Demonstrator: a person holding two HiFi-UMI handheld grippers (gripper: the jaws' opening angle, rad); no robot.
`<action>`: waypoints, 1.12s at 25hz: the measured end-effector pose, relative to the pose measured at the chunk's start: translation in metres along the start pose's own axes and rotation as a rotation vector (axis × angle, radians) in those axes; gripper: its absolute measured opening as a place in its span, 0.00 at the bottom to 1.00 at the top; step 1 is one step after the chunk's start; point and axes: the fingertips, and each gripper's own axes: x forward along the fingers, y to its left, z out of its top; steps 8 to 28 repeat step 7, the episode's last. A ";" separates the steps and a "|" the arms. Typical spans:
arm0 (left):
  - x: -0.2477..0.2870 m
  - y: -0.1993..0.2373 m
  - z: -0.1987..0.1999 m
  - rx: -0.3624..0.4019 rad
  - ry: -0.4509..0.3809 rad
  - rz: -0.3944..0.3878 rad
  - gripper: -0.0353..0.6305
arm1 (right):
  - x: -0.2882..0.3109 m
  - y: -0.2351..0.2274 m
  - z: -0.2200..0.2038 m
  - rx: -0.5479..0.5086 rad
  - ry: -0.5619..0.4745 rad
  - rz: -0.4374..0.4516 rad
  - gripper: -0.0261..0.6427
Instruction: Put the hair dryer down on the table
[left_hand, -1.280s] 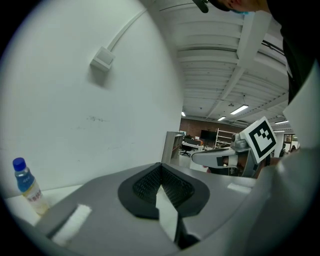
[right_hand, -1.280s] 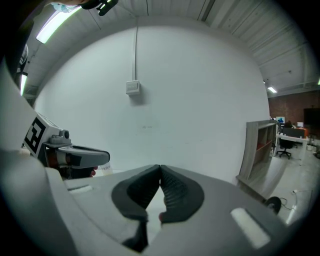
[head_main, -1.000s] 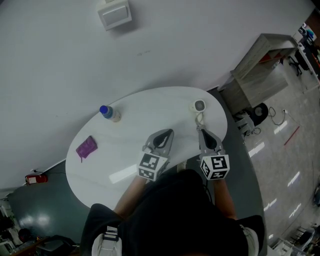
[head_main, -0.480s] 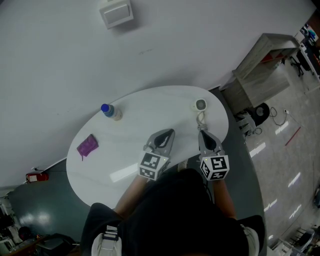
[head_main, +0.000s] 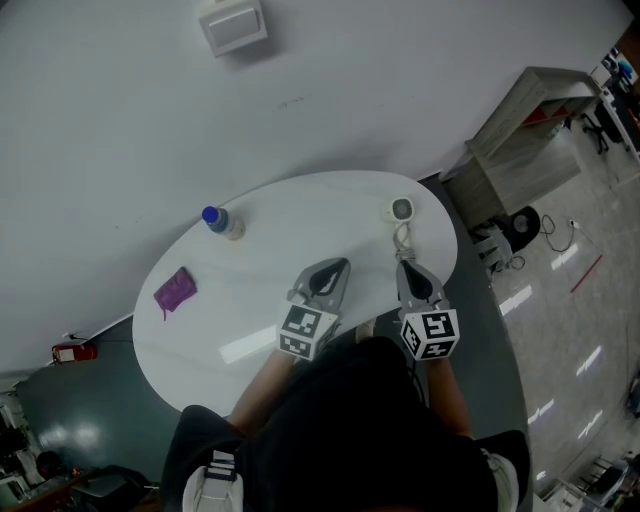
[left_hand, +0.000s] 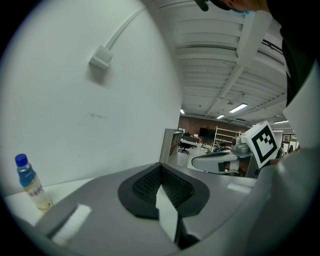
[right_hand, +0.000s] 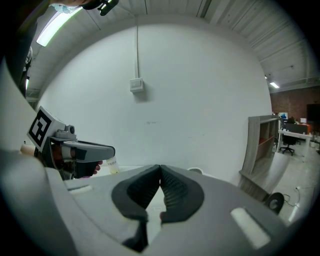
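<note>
Head view — dryer (head_main: 401, 212) seemingly on table (head_main: 255, 255)

change: head-camera nudge only | hair dryer (head_main: 402, 210), water bottle (head_main: 215, 220) slid a touch rightward in frame together | moves on tabletop (head_main: 300, 215): none

The table (head_main: 270, 225) is glossy white; the bottle (head_main: 218, 222) has a blue cap and a pale yellow body; the small object (head_main: 174, 293) is purple; the hair dryer (head_main: 401, 212) is off-white; the left gripper (head_main: 338, 265) and right gripper (head_main: 401, 262) are grey with black pads and black-and-white marker cubes.
</note>
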 end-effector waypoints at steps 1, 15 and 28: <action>0.000 0.000 0.000 0.000 0.000 0.000 0.06 | 0.000 0.000 0.000 0.000 -0.001 0.000 0.05; 0.002 -0.001 -0.003 0.005 0.007 -0.001 0.06 | 0.001 0.003 -0.001 -0.005 0.000 0.006 0.05; 0.002 -0.001 -0.003 0.005 0.007 -0.001 0.06 | 0.001 0.003 -0.001 -0.005 0.000 0.006 0.05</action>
